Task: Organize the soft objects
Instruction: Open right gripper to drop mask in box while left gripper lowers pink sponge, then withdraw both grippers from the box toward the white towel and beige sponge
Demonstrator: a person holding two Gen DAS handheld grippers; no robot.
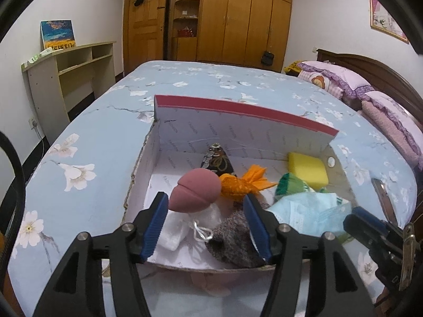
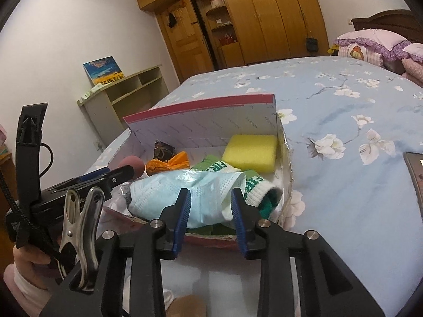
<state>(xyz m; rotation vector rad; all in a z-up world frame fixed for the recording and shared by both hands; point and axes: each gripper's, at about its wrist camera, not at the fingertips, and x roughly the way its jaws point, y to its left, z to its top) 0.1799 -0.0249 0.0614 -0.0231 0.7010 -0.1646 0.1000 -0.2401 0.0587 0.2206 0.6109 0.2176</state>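
An open cardboard box (image 1: 238, 113) with a red-edged lid stands on the bed. It holds a pink makeup sponge (image 1: 195, 194), an orange pouch (image 1: 238, 185), a dark patterned pouch (image 1: 218, 159), a yellow sponge (image 1: 306, 169), green-white socks (image 2: 253, 187), a light-blue face mask (image 2: 179, 192), a white drawstring bag (image 1: 185, 227) and a grey knit piece (image 1: 232, 240). My left gripper (image 1: 206, 208) is open over the box's near left side, just below the pink sponge. My right gripper (image 2: 211, 200) is open over the near right side, its fingers either side of the mask.
The box sits on a blue floral bedspread (image 1: 105, 132). Pink pillows (image 1: 343, 79) lie at the headboard on the right. A beige shelf unit (image 1: 68, 71) stands by the left wall, wooden wardrobes (image 1: 238, 18) at the back. A dark flat object (image 2: 415, 171) lies right of the box.
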